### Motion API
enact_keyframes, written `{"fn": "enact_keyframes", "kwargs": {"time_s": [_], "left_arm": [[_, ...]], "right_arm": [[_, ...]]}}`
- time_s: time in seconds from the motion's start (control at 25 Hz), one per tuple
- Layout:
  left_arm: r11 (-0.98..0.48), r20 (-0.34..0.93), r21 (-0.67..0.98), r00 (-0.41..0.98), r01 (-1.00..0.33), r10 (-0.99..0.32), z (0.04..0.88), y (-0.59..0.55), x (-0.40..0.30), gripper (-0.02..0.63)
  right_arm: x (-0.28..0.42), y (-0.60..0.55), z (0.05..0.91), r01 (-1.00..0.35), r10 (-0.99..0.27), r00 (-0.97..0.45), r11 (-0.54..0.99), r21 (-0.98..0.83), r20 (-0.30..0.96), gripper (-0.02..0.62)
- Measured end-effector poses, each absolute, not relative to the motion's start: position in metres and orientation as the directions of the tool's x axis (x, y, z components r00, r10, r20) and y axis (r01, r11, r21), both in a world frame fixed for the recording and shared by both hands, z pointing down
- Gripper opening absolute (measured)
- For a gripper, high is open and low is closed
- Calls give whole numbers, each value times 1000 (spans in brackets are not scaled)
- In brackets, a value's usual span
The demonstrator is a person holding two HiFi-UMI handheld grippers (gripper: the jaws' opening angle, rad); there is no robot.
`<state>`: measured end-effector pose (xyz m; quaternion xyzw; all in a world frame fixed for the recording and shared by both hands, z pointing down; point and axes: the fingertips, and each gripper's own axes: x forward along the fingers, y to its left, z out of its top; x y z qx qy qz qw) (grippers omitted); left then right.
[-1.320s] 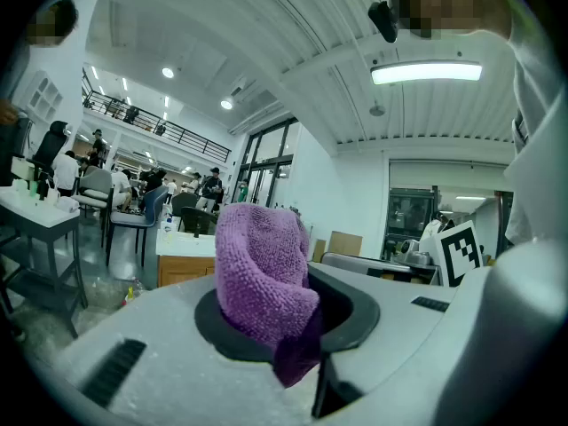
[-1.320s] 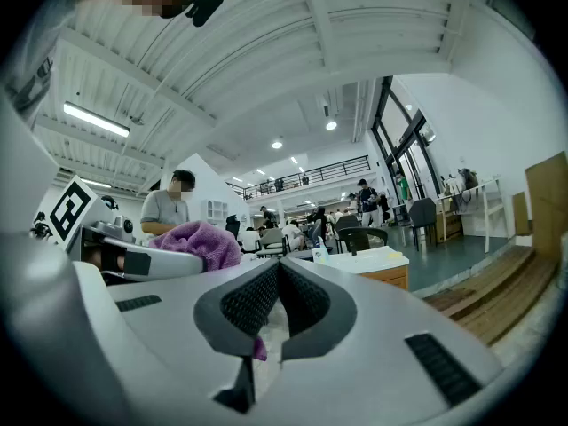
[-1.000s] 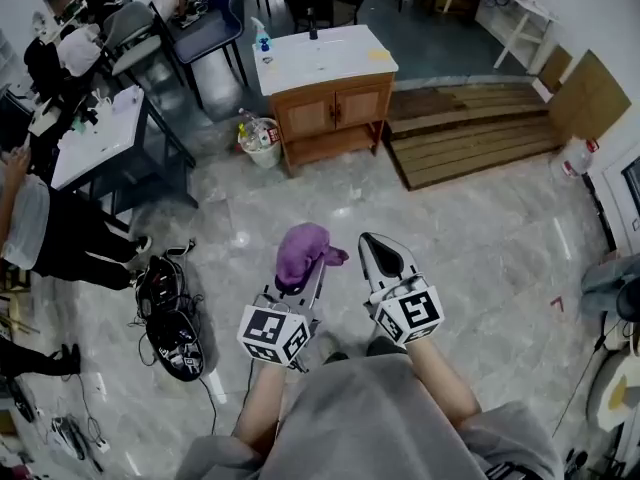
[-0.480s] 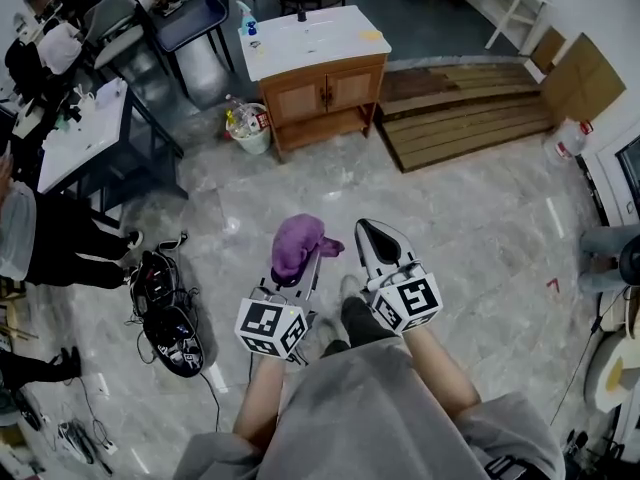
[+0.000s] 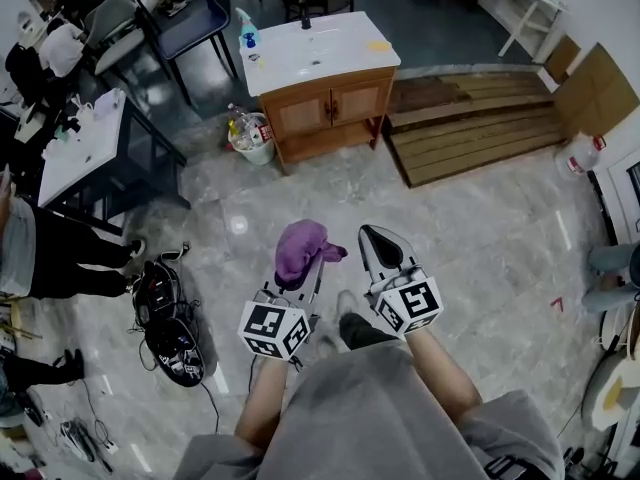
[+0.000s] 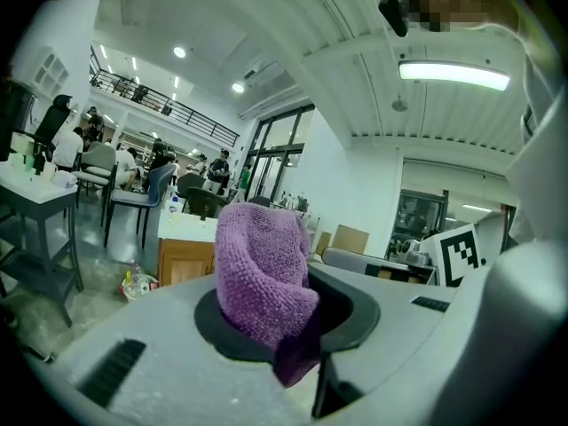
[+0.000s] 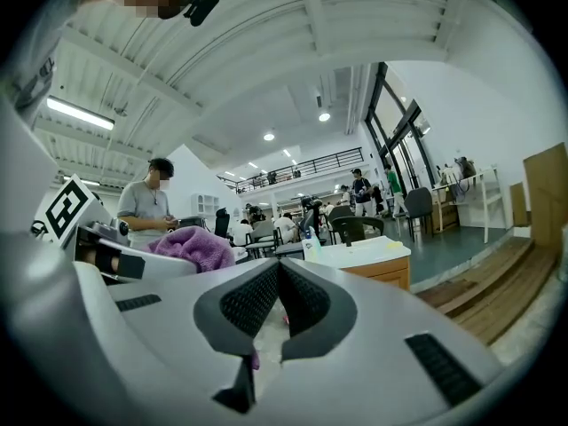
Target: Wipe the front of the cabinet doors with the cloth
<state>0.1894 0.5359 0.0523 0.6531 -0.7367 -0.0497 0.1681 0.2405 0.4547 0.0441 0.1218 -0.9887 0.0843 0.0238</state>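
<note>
Cloth (image 5: pixel 300 250): purple, bunched, clamped in the left tongs (image 5: pixel 308 264) above the marble floor, well apart from the cabinet.
Right tongs (image 5: pixel 375 243): pads pressed together, nothing between them.
Cabinet doors (image 5: pixel 333 108): wooden, shut, under a white counter (image 5: pixel 320 56).
Head view only: bin (image 5: pixel 248 133) just beside the cabinet, wooden steps (image 5: pixel 480 128) on its other side, black bag (image 5: pixel 170 318) on the floor.
Left gripper view only: the cloth's looped pile, one corner hanging down between the pads.
Right gripper view only: person (image 7: pixel 146 207) in a grey shirt, standing.
Writing: square black-and-white markers on the tongs' cubes (image 5: pixel 270 330); spray bottle (image 5: pixel 246 28) label too small to read.
</note>
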Motion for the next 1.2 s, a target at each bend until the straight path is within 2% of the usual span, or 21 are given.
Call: {"fn": "enact_keyframes", "kwargs": {"time_s": [0.68, 1.2], "left_arm": [[217, 255, 287, -144, -933, -956, 68, 463, 151, 84], [249, 285, 293, -165, -923, -944, 92, 431, 79, 84]], "right_arm": [[206, 367, 66, -221, -202, -974, 946, -238, 102, 9], [140, 335, 93, -227, -198, -971, 938, -264, 132, 9]]}}
